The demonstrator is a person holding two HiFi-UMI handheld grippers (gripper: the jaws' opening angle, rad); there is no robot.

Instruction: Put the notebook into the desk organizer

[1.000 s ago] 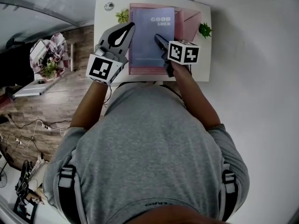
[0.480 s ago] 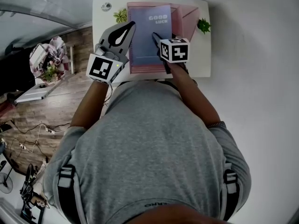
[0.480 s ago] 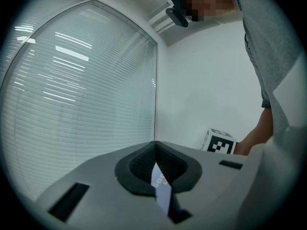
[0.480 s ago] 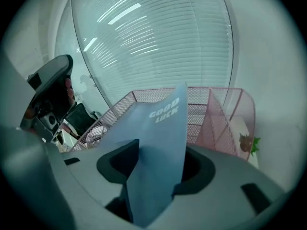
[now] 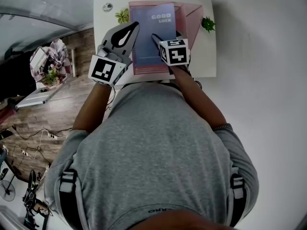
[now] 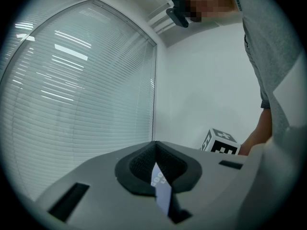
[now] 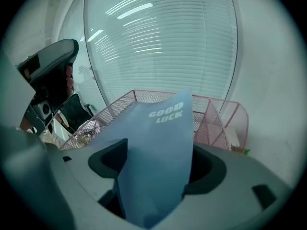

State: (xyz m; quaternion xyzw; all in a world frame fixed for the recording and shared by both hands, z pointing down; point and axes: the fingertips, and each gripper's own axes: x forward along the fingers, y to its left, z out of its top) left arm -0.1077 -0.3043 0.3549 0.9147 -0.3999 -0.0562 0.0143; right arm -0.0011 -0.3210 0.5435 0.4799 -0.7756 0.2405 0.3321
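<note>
One blue notebook (image 5: pixel 153 37), one pink mesh desk organizer (image 5: pixel 190 20), two small green plants, namely a left plant (image 5: pixel 124 16) and a right plant (image 5: pixel 207 24), one white table (image 5: pixel 204 56), one small round thing (image 5: pixel 107 6), one person (image 5: pixel 153 152)

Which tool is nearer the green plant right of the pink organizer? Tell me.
Right. The right tool, its jaws opening around the notebook, sits left of the plant; the left tool grips the notebook's left edge, farther away.

Metal-mesh organizer (image 7: pixel 218 121), apparently matt notebook (image 7: pixel 158 147).
</note>
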